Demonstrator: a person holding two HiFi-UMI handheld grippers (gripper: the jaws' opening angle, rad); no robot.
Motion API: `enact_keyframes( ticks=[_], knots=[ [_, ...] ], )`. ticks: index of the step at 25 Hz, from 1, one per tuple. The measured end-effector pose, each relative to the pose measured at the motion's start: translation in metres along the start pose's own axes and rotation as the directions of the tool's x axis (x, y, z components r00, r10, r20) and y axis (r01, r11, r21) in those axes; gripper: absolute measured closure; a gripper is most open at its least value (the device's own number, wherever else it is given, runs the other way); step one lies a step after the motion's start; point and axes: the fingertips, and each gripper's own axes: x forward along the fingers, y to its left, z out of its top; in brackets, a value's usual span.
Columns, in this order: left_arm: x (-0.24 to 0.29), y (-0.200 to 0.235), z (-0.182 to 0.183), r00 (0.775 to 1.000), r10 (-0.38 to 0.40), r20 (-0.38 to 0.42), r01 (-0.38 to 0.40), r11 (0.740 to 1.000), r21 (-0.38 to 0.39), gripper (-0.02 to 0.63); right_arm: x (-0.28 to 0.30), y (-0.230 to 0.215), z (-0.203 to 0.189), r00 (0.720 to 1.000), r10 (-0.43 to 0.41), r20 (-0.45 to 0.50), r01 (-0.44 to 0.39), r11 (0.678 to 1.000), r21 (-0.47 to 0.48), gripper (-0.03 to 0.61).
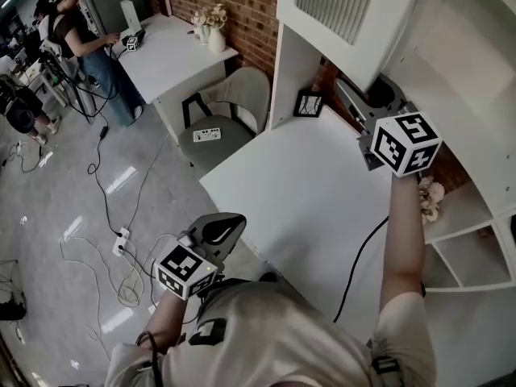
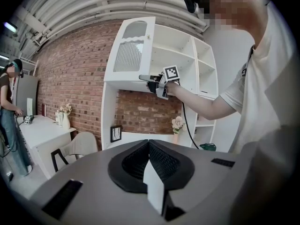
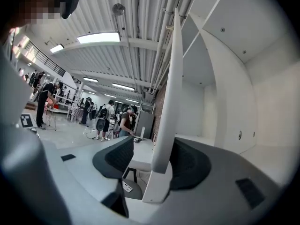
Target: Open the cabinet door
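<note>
Cabinet door (image 3: 171, 93) stands swung well out from the cabinet (image 1: 476, 71), above the worktop (image 1: 306, 192). Its free edge lies between the spread jaws of the right gripper (image 3: 157, 156), which do not seem to pinch it. With so loose a hold the edge could slip out, or the door could drift back; a hard push might strain the hinges. Left gripper (image 2: 149, 146), jaws pressed together and empty, hangs low, well apart. A frame (image 1: 309, 103) and flowers (image 1: 431, 200) on the worktop sit below the door's sweep; nothing seems to block it.
</note>
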Motion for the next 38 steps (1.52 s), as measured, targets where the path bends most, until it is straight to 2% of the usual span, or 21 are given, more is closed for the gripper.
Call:
enact_keyframes(
  ticks=[12, 17, 23, 27, 32, 38],
  knots=[
    [-0.007, -0.008, 0.004, 0.996, 0.090, 0.009, -0.090, 0.996, -0.007, 0.597, 0.007, -0.002, 0.002, 1.000, 0.008, 0.024, -0.009, 1.000, 0.009, 0.350],
    [-0.015, -0.003, 0.012, 0.996, 0.089, 0.031, -0.089, 0.996, -0.007, 0.597, 0.004, -0.001, 0.011, 1.000, -0.015, 0.005, 0.015, 1.000, 0.018, 0.350],
    [-0.038, 0.039, 0.014, 0.989, 0.137, 0.056, -0.135, 0.990, -0.030, 0.597, 0.015, 0.004, 0.016, 0.998, -0.051, -0.025, 0.053, 0.998, 0.046, 0.370],
    [-0.051, 0.065, 0.012, 0.985, 0.158, 0.074, -0.156, 0.987, -0.041, 0.597, 0.019, 0.025, 0.021, 0.998, -0.058, -0.033, 0.057, 0.998, -0.021, 0.394],
    [-0.062, 0.079, 0.003, 0.988, 0.140, 0.072, -0.137, 0.989, -0.050, 0.597, 0.022, 0.038, 0.019, 0.993, -0.108, -0.040, 0.107, 0.994, -0.024, 0.401],
    [-0.063, 0.090, -0.002, 0.992, 0.097, 0.081, -0.094, 0.995, -0.036, 0.597, 0.027, 0.045, 0.011, 0.986, -0.160, -0.055, 0.158, 0.987, -0.042, 0.458]
  ],
)
